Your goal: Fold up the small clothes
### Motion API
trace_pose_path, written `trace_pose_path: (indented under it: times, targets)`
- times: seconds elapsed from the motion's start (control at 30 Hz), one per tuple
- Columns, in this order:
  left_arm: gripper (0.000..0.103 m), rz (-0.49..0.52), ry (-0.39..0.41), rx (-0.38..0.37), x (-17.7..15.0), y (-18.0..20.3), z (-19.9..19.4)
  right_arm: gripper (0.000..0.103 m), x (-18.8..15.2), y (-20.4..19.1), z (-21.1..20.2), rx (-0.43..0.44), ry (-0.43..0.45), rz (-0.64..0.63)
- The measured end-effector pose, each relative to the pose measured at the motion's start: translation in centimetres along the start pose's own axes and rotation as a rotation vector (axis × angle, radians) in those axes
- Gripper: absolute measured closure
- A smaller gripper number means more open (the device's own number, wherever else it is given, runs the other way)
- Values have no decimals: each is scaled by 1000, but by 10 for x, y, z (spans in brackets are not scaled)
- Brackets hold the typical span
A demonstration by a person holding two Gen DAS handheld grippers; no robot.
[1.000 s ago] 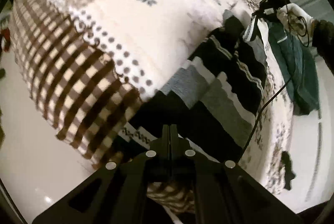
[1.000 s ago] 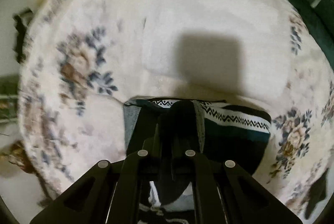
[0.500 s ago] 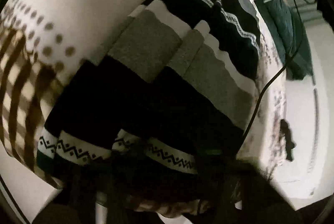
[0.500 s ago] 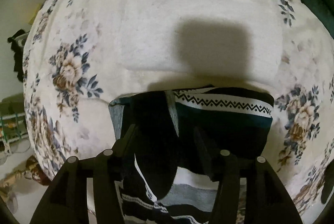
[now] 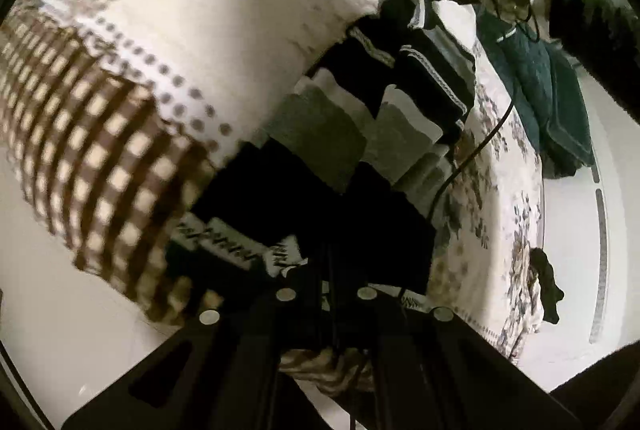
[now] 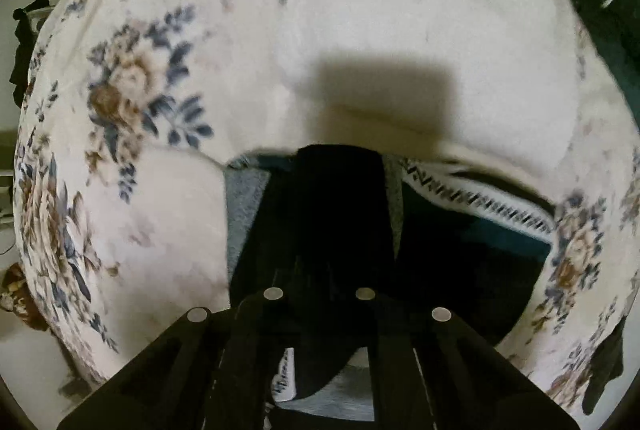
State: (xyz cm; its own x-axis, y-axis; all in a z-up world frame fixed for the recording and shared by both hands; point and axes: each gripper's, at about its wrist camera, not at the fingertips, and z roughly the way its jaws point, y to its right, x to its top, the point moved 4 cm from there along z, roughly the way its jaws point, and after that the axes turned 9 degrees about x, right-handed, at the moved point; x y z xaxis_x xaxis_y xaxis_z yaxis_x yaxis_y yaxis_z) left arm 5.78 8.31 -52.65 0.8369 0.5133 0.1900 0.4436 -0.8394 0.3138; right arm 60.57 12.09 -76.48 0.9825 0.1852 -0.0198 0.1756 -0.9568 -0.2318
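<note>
While the striped sweater (image 5: 340, 149) lies on the flowery bed (image 6: 360, 9), my left gripper (image 5: 326, 270) and right gripper (image 6: 340, 230) both pinch it tight.

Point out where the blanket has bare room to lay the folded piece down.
Free: the plain cream middle of the floral blanket, beyond the striped garment. Crowded: the side where the teal cloth and cable lie.
</note>
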Motion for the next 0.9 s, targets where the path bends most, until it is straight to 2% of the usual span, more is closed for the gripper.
trace_pose_path:
  times: [0.1,0.2,0.3,0.33,0.37,0.4,0.43,0.47,0.57,0.63,0.67,0.7,0.73,0.8,0.9]
  targets:
    - [103,-46,14,37,0,-23,-8,97,7,-14,-14,-39,29,-12]
    - [103,-118,15,56,3,-59,-4,97,16,-26,-12,-31,14,22]
    - [102,-241,-21,-61,11,-83,7,97,18,-36,4,-70,-21,19]
    - [101,-277,-29,-130,14,-85,13,97,17,-37,13,-77,-53,26]
    - [88,-304,-47,-186,16,-84,22,97,17,-36,18,-85,-57,38]
    - [58,-318,-63,-206,17,-83,28,97,16,-33,20,-89,-50,52]
    - [42,-328,-82,-241,20,-78,37,97,15,-31,22,-88,-52,59]
    - [33,-329,-85,-271,21,-72,42,97,13,-29,23,-86,-53,66]
    - [33,-268,-131,-313,25,-42,66,97,10,-24,27,-94,-59,80]
    - [35,-196,-152,-284,25,-20,77,97,9,-21,26,-98,-61,81]
    - [40,-163,-159,-258,24,-13,81,97,9,-21,27,-98,-59,82]
    - [83,-118,-166,-213,20,-6,86,97,9,-21,25,-99,-56,83]
    - [98,-65,-183,-156,17,1,93,97,8,-22,24,-101,-55,79]
    - [99,-36,-151,-120,16,4,89,97,7,-24,18,-118,-44,60]
    - [99,-52,-55,-95,19,-3,56,97,11,-35,4,-148,-23,8]
